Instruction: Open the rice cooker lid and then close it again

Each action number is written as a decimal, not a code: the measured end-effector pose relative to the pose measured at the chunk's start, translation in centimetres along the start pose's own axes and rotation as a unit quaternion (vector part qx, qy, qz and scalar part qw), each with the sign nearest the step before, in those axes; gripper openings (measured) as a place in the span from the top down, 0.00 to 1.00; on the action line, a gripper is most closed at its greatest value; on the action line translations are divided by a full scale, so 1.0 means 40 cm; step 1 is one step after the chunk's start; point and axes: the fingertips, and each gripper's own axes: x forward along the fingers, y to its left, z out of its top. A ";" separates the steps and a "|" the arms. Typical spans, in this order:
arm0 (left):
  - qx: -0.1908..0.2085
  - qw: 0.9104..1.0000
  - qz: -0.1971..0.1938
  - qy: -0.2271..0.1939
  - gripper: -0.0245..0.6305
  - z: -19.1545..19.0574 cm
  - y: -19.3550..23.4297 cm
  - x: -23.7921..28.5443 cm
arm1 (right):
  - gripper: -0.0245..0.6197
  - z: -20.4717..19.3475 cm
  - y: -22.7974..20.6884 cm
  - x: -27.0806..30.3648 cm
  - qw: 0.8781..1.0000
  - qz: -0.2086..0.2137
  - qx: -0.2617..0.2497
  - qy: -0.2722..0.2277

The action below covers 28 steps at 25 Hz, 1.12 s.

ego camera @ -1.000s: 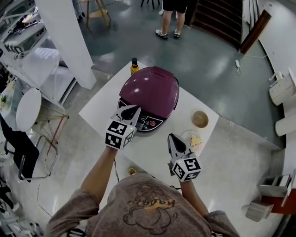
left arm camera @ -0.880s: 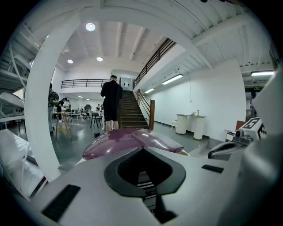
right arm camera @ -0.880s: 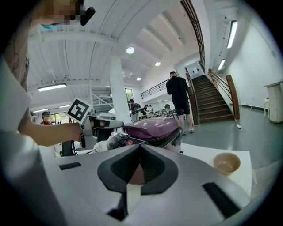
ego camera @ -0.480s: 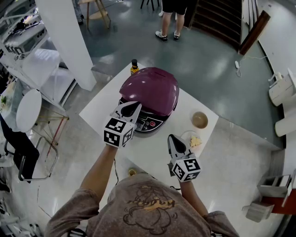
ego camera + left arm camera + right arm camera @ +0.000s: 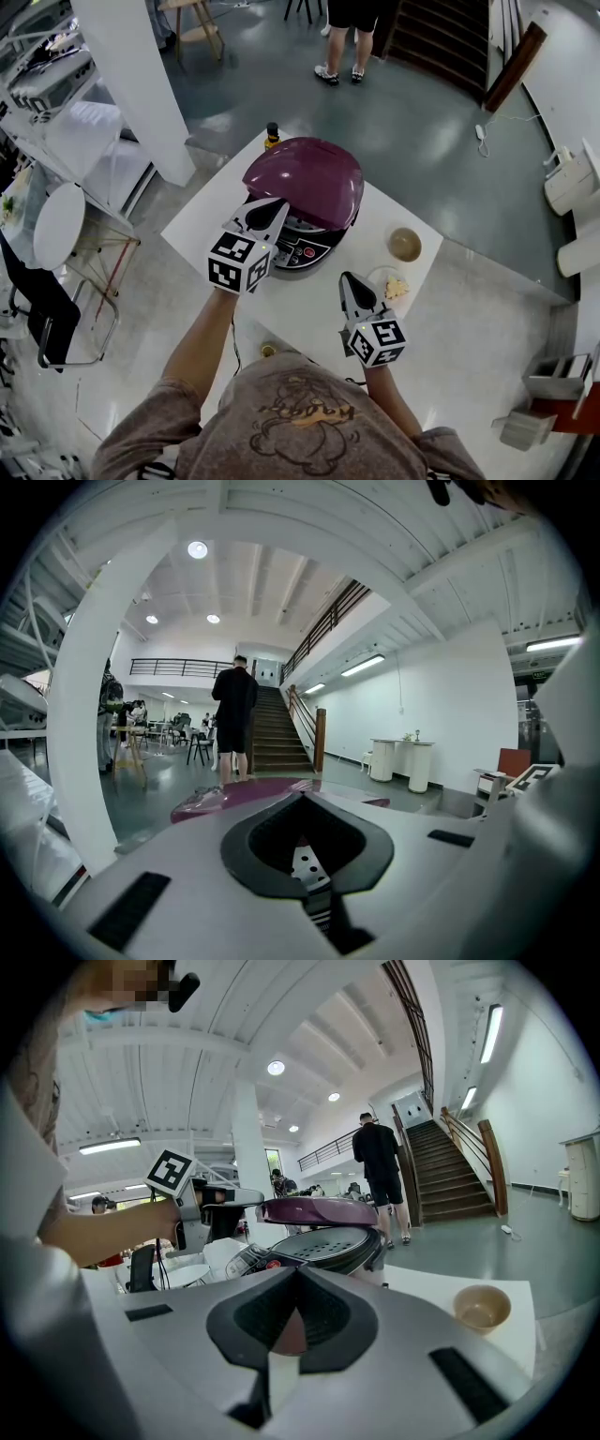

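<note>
The rice cooker (image 5: 298,246) stands on the white table (image 5: 202,223), its purple lid (image 5: 302,180) tipped up at the front. The dotted inner plate (image 5: 328,1241) shows in the gap under the lid (image 5: 319,1209). My left gripper (image 5: 266,215) is shut, its tips at the lid's front edge and slightly under it. In the left gripper view the lid (image 5: 246,794) lies just beyond the closed jaws (image 5: 303,801). My right gripper (image 5: 353,284) hangs shut and empty over the table, nearer me and to the cooker's right; its view shows the left gripper (image 5: 199,1200) at the lid rim.
A dark bottle (image 5: 272,134) stands behind the cooker. A tan bowl (image 5: 405,242) and a plate with food (image 5: 390,282) sit on the table's right side. A person (image 5: 342,36) stands beyond the table. A white pillar (image 5: 141,84) and a chair (image 5: 56,223) are at left.
My left gripper has risen and the lid's front edge has lifted with it, widening the gap over the cooker body. The right gripper has not moved.
</note>
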 end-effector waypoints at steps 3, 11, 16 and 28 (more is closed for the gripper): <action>0.001 1.000 -0.002 -0.006 0.93 0.019 0.006 0.003 | 0.96 0.002 0.005 0.009 1.000 0.002 0.000 -0.001; -0.009 1.000 -0.011 -0.028 0.93 0.044 0.005 0.003 | 0.96 -0.007 -0.002 0.007 1.000 -0.002 0.000 0.000; -0.006 1.000 -0.020 -0.012 0.93 0.028 0.001 0.022 | 0.96 0.005 -0.009 0.014 1.000 -0.006 0.001 0.001; -0.020 0.999 -0.026 0.004 0.93 -0.023 0.003 0.038 | 0.96 -0.008 -0.021 0.013 1.000 -0.013 0.004 0.001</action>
